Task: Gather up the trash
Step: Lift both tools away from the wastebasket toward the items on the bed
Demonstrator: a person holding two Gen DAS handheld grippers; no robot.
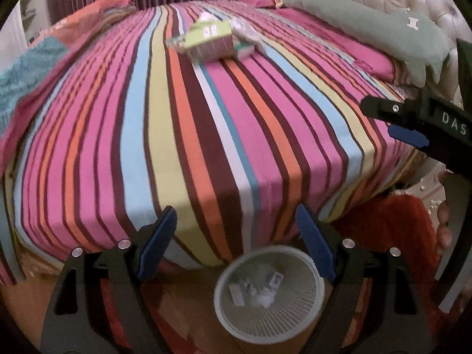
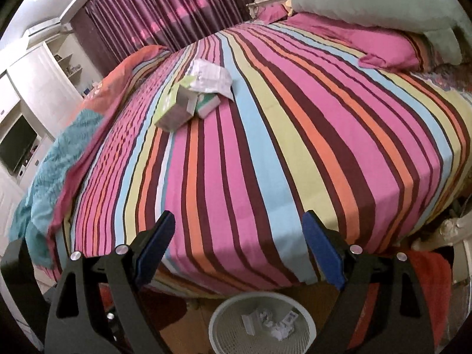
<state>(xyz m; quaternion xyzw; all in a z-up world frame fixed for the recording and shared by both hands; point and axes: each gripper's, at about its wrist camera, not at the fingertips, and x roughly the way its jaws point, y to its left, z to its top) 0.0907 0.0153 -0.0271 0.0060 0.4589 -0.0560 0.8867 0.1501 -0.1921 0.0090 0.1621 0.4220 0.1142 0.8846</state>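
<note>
A white mesh waste bin point(image 1: 270, 295) stands on the floor at the foot of the bed, with several white scraps inside; it also shows in the right wrist view point(image 2: 262, 323). Trash lies far up the striped bed point(image 1: 183, 135): a light green carton point(image 1: 211, 41), a small green-and-white pack point(image 1: 244, 50) and crumpled white paper point(image 1: 246, 29). In the right wrist view they are the carton point(image 2: 177, 107), the pack point(image 2: 208, 103) and the paper point(image 2: 211, 78). My left gripper point(image 1: 236, 221) is open and empty above the bin. My right gripper point(image 2: 239, 227) is open and empty, also above the bin; it shows at the left wrist view's right edge point(image 1: 413, 124).
A grey-green pillow point(image 2: 377, 3) and a pink pillow point(image 2: 389, 47) lie at the bed's head. A teal and orange blanket point(image 2: 59, 159) hangs off the left side. White cabinets point(image 2: 32, 103) stand at left. A red cloth point(image 1: 389, 230) is right of the bin.
</note>
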